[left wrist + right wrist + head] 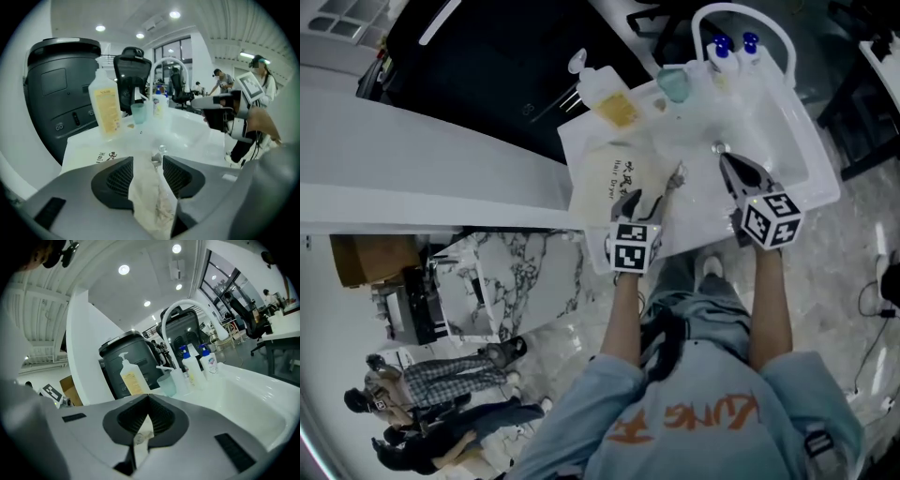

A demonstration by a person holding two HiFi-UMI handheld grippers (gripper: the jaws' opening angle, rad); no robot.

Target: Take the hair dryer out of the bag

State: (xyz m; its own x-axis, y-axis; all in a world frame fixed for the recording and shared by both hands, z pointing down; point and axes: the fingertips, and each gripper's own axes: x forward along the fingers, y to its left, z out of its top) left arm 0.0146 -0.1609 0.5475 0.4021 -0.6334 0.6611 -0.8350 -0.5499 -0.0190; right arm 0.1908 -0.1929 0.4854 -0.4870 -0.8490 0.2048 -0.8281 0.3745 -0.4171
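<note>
A cream cloth bag (614, 178) printed "Hair Dryer" lies flat on the white counter, left of the sink; no hair dryer shows. My left gripper (649, 199) sits at the bag's near right edge. In the left gripper view it (147, 161) is open, with a crumpled cream strip of the bag's cloth (150, 197) lying loose between the jaws, and the bag's print (101, 156) shows just beyond. My right gripper (724, 157) hovers over the basin, apart from the bag. Its jaws (149, 397) are shut, with a small cream strip (142, 437) pinched between them.
A pump bottle with a yellow label (605, 94), a teal cup (673, 84) and two blue-capped bottles (733, 47) stand at the back of the counter by the arched tap (741, 11). The sink basin (769, 122) lies right of the bag. A black bin (61, 89) stands behind.
</note>
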